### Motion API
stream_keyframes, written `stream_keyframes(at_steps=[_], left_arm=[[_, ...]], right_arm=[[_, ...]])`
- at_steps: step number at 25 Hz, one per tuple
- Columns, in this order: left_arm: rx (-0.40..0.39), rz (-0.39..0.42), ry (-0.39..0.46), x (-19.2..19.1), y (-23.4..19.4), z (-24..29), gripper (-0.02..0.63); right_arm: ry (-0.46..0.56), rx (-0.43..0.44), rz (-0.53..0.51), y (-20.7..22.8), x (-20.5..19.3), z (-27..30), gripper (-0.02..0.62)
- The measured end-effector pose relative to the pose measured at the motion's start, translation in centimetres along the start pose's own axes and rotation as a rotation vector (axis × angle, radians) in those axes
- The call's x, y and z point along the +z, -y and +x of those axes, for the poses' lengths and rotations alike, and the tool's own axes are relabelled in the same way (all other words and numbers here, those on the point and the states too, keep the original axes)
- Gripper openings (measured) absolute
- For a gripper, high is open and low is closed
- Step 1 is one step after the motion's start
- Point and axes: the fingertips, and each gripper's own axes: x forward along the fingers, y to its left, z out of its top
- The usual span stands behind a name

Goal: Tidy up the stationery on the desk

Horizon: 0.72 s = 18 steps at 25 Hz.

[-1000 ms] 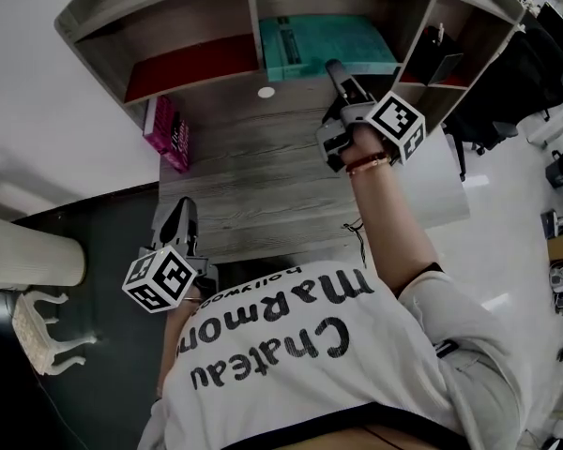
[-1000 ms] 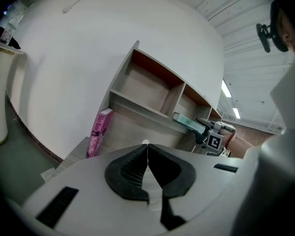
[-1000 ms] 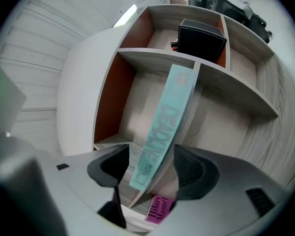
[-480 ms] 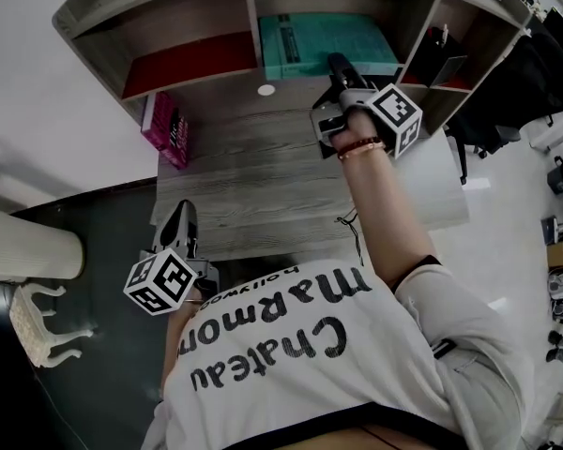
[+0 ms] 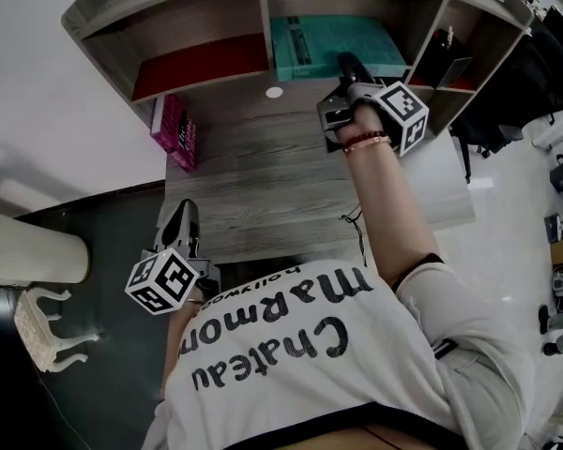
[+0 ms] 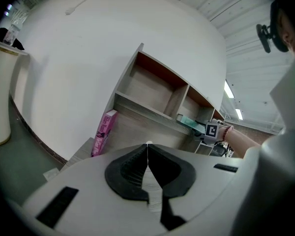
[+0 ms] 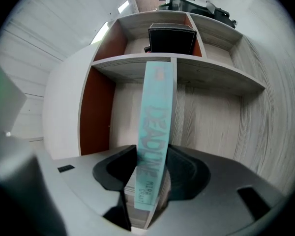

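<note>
Grey wood-grain desk with shelved hutch along far edge, dark floor at left. Right gripper reaching into middle compartment of hutch; jaws just been closing, now clamped on near end of teal book. Confirmed in right gripper view: teal book standing spine-on between both pads of right gripper, lettering on spine blurred. Rest of teal book inside middle compartment. Black box in right-hand compartment, beyond the book in right gripper view. Pink book upright at left edge of desk, just under left compartment; also seen in left gripper view. Left gripper off front-left corner of desk, jaws together, nothing between them. White bin on floor, well apart from left edge.
</note>
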Motion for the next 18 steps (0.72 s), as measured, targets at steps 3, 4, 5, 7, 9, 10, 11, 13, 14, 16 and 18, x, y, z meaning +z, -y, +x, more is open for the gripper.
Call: stream_keyframes(at_steps=[3,4,5,7,9,10,11,13,14,16,18], left_arm=[[-0.007,0.001,-0.002,0.4,-0.7,0.0,0.017],[-0.011,0.002,-0.004,0.5,-0.9,0.0,0.017],[-0.016,0.003,-0.007,0.7,-1.1,0.1,0.017],[-0.030,0.007,-0.015,0.9,-1.3,0.3,0.017],[-0.047,0.013,-0.025,1.0,-1.5,0.6,0.017],[-0.054,0.015,-0.028,1.1,-1.6,0.7,0.017],[-0.059,0.017,-0.032,1.2,-1.7,0.7,0.017],[-0.074,0.020,-0.040,1.3,-2.0,1.0,0.017],[-0.086,0.022,-0.046,1.3,-2.0,1.2,0.017],[-0.113,0.026,-0.055,1.4,-1.9,1.7,0.017],[-0.133,0.029,-0.063,1.5,-1.8,2.1,0.017]], right_arm=[[0.014,-0.004,0.015,0.1,0.0,-0.1,0.175],[0.017,-0.004,0.022,0.1,0.0,-0.2,0.173],[0.020,-0.003,0.027,0.1,-0.1,-0.3,0.175],[0.024,-0.001,0.034,0.1,-0.2,-0.6,0.175],[0.023,0.002,0.039,0.1,-0.4,-1.0,0.175],[0.021,0.001,0.040,0.1,-0.7,-1.3,0.176],[0.020,0.000,0.041,0.2,-0.9,-1.5,0.175],[0.020,0.001,0.035,0.1,-1.4,-2.2,0.176],[0.023,0.003,0.027,0.1,-1.6,-2.8,0.176],[0.024,0.012,0.003,-0.2,-1.8,-3.8,0.176],[0.016,0.020,-0.015,-0.4,-2.3,-4.7,0.176]])
